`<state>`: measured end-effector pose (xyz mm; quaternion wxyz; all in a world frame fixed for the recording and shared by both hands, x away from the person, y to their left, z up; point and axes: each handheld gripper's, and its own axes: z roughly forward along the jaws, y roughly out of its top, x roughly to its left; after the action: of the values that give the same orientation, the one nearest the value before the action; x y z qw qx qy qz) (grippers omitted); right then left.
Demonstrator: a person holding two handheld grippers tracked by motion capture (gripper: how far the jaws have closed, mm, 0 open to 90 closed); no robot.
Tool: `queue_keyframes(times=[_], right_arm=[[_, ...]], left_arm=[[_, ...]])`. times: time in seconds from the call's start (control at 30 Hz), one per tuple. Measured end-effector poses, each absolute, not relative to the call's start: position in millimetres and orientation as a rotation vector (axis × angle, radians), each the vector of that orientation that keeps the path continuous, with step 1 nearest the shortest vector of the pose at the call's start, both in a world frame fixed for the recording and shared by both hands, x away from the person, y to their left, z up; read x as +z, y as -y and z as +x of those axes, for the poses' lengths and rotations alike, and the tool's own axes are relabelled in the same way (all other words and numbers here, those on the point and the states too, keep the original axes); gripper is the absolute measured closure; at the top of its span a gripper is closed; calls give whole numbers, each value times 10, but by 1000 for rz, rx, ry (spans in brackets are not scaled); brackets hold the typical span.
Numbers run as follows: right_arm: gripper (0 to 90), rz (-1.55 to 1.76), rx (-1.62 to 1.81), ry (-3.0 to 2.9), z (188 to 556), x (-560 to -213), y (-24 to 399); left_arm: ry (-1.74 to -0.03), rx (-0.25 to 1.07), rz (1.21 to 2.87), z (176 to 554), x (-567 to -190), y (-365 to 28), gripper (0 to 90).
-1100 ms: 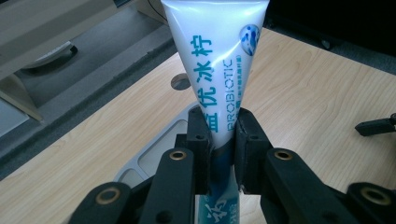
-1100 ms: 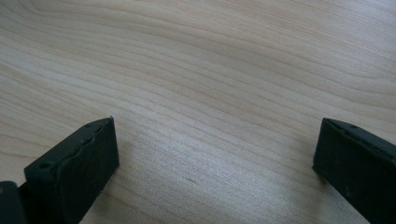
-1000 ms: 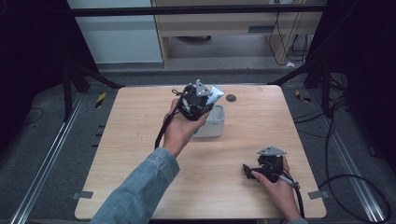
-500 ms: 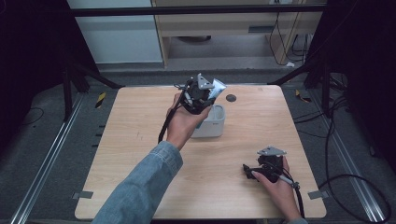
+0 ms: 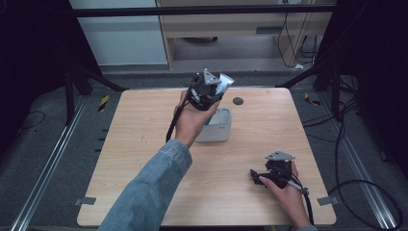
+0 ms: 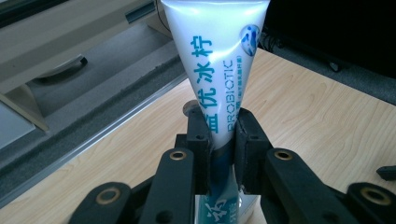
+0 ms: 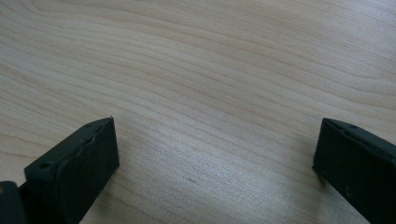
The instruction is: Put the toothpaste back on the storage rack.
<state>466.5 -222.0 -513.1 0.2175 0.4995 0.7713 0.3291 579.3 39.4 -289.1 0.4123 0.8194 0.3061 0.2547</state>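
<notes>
Lifting slightly since a moment earlier, the left gripper [image 5: 215, 89] held jaws clamped on a toothpaste tube [image 6: 219, 70] above the white container [image 5: 217, 127] at far centre, suggesting removal under way; right gripper [image 5: 262, 175] rested open near right.
</notes>
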Motion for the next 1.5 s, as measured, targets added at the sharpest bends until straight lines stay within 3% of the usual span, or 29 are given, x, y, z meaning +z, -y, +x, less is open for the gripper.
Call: queue_keyframes(times=[0.67,1.5], right_arm=[[4,1381,912,-2137,4664,-5131,2219],[4,1383,909,-2138,4663,-5129,2219]], left_arm=[[-801,622,2016,5892,-2818,-402,780],[-751,625,1824,6060,-2895,-541,779]])
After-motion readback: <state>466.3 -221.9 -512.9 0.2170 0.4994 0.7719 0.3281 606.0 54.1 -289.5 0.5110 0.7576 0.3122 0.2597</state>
